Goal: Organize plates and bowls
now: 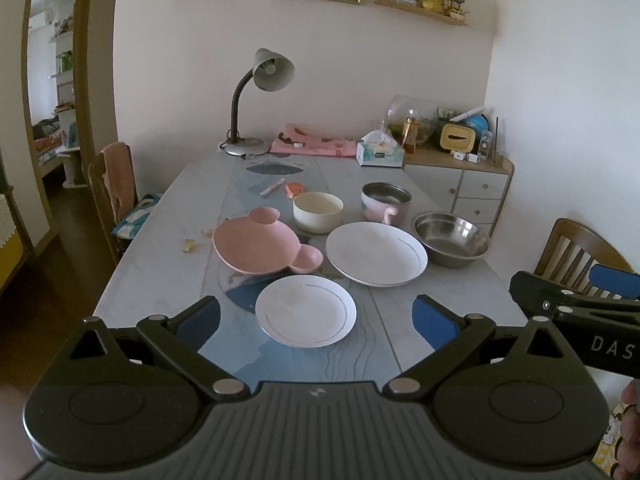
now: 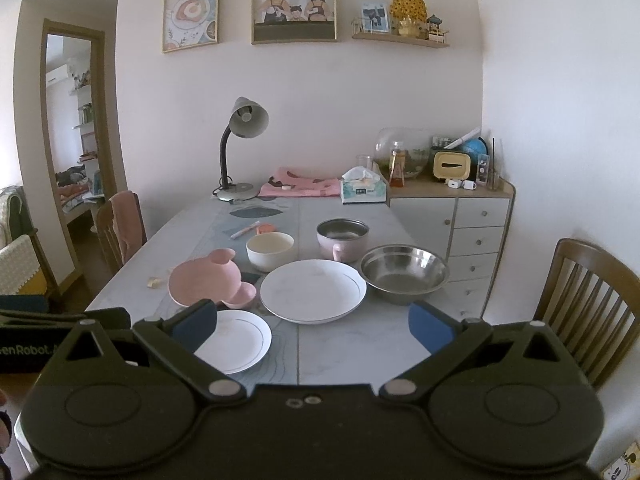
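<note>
A small white plate lies nearest me on the table. Behind it are a large white plate, a pink bear-shaped plate, a cream bowl, a pink-sided steel bowl with a handle and a steel basin. My left gripper is open and empty, above the small plate's near side. My right gripper is open and empty, in front of the large plate; it also shows in the left wrist view.
A desk lamp, a pink cloth and a tissue box stand at the table's far end. A pen and scraps lie on the table. Chairs stand left and right. A cabinet is at the right.
</note>
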Tool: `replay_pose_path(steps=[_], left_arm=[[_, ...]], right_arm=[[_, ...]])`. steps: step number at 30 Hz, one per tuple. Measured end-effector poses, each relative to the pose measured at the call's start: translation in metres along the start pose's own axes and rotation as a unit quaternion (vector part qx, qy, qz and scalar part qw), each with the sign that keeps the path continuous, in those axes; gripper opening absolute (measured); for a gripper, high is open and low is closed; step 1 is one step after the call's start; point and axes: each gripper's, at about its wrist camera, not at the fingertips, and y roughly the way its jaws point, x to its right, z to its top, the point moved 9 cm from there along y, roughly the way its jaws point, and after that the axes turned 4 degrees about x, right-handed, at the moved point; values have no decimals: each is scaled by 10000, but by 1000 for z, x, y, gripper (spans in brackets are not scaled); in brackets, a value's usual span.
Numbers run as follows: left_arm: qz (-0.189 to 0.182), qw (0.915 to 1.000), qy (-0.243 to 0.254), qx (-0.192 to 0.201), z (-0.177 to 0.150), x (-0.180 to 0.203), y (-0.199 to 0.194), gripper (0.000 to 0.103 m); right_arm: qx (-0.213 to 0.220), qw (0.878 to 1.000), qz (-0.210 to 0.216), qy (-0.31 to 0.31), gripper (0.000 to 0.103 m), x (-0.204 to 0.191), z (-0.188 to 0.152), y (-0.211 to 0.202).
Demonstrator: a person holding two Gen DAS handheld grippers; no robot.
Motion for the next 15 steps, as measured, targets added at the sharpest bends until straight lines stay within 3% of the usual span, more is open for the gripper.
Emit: replay_pose_path(steps=[15], left_arm=[[-94, 9999, -76, -22, 2, 6, 7, 103]], right_arm=[[-13, 10000, -13, 22, 102, 3, 1, 1]])
